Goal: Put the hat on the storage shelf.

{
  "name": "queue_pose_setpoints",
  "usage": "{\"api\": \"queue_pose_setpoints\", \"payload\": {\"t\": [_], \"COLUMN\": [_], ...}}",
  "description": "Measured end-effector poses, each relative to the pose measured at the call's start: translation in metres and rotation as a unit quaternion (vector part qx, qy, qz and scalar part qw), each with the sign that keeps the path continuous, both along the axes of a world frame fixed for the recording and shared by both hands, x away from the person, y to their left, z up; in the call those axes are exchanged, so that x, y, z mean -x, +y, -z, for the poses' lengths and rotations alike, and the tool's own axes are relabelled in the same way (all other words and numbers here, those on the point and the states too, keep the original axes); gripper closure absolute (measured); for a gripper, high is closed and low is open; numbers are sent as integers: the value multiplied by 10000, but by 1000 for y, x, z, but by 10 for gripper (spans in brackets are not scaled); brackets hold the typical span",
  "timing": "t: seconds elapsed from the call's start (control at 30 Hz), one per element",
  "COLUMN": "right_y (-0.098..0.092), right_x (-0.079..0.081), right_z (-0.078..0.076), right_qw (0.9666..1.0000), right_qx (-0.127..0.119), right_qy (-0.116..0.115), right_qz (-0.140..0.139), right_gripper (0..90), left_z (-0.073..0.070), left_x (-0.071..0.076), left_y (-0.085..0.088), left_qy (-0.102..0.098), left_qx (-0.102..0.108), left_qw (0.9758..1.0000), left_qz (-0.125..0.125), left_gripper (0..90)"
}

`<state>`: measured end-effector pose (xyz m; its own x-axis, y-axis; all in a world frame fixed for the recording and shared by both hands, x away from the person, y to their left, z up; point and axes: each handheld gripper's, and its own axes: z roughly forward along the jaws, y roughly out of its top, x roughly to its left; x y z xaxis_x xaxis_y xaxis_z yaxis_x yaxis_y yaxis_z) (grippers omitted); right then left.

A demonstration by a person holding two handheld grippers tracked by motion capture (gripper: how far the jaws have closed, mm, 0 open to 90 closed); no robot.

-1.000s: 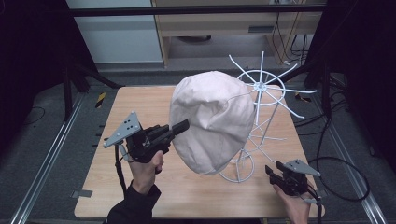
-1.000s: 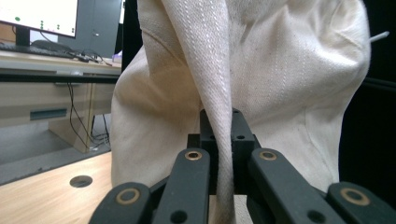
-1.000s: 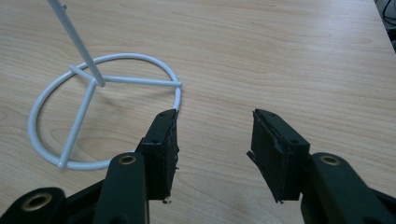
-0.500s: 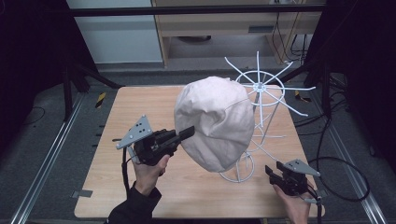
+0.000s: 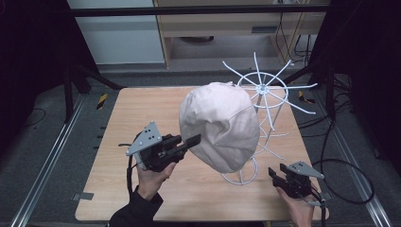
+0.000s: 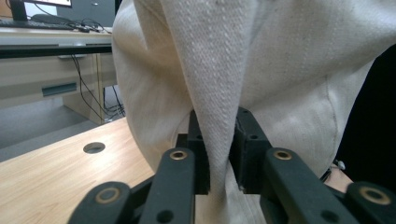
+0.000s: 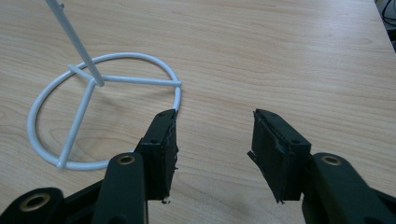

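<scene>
The left gripper [image 6: 219, 154] has just been easing its jaws apart, a fold of the cream hat [image 5: 220, 125] hanging between them — the hat is draping over the white wire rack [image 5: 265, 101]. The right gripper [image 7: 212, 149] is resting open and empty by the rack's base ring, so the hanging looks nearly finished — only letting go remains.

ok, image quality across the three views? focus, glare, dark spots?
High view: table evenly lit, surroundings near black, slightly soft. Left gripper view: hat weave sharp, the fold between the jaws of the left gripper, background desk soft. Right gripper view: wood grain and stand sharp, mild glare top left, right gripper open.
</scene>
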<state>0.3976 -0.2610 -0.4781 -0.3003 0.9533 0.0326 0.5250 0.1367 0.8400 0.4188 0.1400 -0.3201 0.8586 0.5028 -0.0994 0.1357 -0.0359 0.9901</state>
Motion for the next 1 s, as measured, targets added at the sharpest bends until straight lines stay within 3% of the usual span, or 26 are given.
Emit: {"api": "queue_pose_setpoints", "payload": {"t": [0.3, 0.63, 0.77, 1.0], "right_y": [0, 0, 0, 0], "right_x": [0, -1, -1, -1], "right_z": [0, 1, 1, 1], "right_qw": [10000, 10000, 10000, 10000], "right_qx": [3, 11, 16, 9], "right_qy": [3, -12, -24, -24], "right_qz": [11, 20, 25, 32], "right_gripper": [502, 495, 487, 480], "left_z": [4, 8, 13, 28], "left_x": [10, 21, 25, 29], "left_y": [9, 22, 34, 60], "left_qy": [-53, -52, -52, 77], "left_qx": [-287, -469, -587, -768], "left_qw": [9995, 9983, 9971, 9936], "left_qz": [-142, -332, -491, -825], "left_gripper": [613, 438, 376, 355]}}
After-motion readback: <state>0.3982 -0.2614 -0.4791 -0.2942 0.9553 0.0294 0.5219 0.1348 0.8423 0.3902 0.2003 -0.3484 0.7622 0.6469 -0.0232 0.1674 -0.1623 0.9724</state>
